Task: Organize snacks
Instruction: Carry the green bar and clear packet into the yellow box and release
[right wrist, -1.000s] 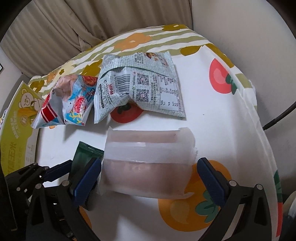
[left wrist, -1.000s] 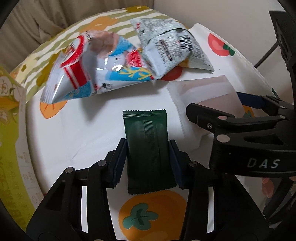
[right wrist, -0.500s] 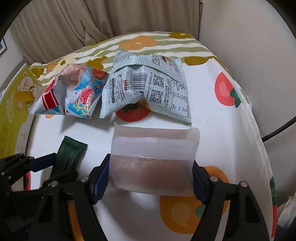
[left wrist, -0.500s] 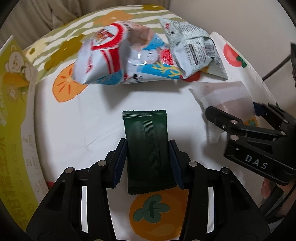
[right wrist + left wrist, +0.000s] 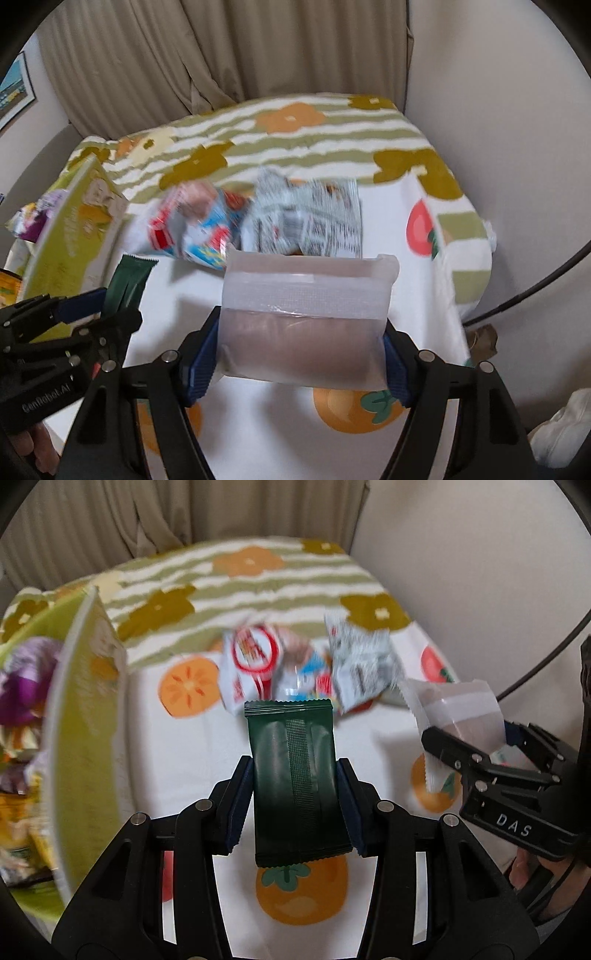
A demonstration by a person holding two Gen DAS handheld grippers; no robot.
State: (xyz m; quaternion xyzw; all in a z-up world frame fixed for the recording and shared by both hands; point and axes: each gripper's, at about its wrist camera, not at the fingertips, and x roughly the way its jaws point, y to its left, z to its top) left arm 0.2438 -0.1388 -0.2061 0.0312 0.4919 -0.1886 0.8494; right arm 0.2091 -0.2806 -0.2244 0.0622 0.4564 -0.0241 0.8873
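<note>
Snacks: our left tool [image 5: 293,801] grips the green packet [image 5: 295,786], right tool [image 5: 301,354] the clear pouch [image 5: 306,317], both lifted. Two bags [image 5: 258,225] remain on the table [image 5: 258,424]; box [image 5: 88,738] partly filled.

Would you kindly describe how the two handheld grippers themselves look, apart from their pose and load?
Both are matte black linkage frames with silver rivets and ribbed dark blue finger pads. The left gripper carries pale "GenRobot.AI" lettering on its body, seen from the right wrist. The right gripper is marked "DAS" in white. Bare skin of the holding hands shows behind each; no sleeves visible.
</note>
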